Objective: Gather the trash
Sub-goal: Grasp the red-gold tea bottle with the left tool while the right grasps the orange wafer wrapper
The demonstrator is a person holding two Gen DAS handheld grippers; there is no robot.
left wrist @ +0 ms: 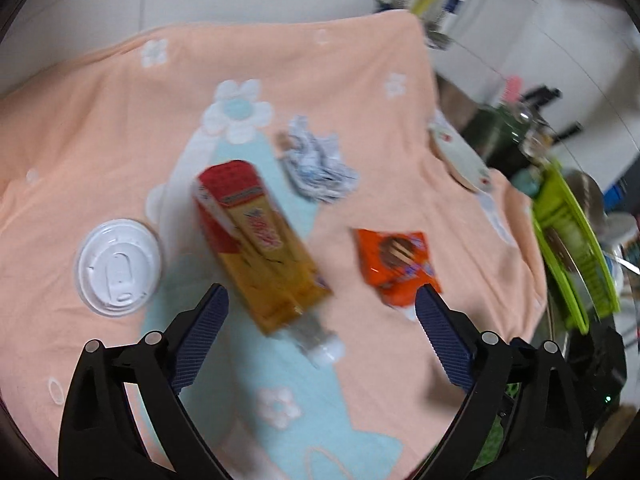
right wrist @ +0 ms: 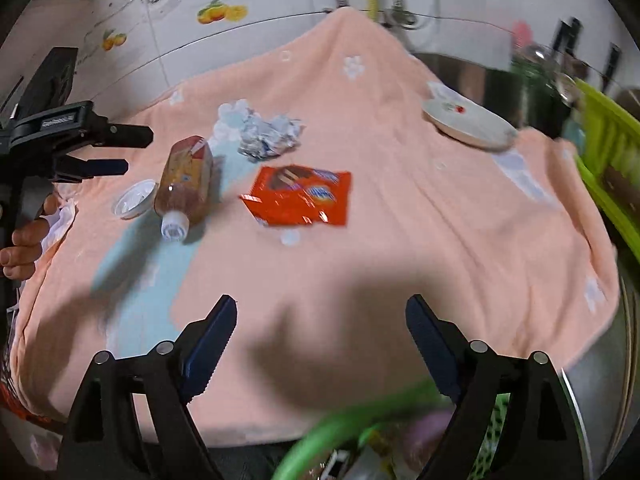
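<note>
Item 1. Bottle (left wrist: 260,248): lies on its side on the peach towel (left wrist: 100,128) that covers the worktop, white cap toward the left claw. Flat, so it cannot roll far; likely the next pick.

Item 2. Orange wrapper (left wrist: 396,264): flat on the towel, just right of the bottle, apart from it.

Item 3. Crumpled paper (left wrist: 316,164): beyond the bottle, loose.

Item 4. White cup lid (left wrist: 120,266): left of the bottle, near it, not touching.

Item 5. Plate (right wrist: 468,122): at the far right edge of the towel; probably not trash.

Item 6. Left claw (left wrist: 320,312): fingers wide apart, empty, poised low over the bottle's cap end, angled down along its length.

Item 7. Right claw (right wrist: 320,320): fingers apart, empty, held back over bare towel, well short of the trash. Beneath it, a green bin rim (right wrist: 360,420), blurred; judged the collection point, which explains this hand waiting there.
</note>
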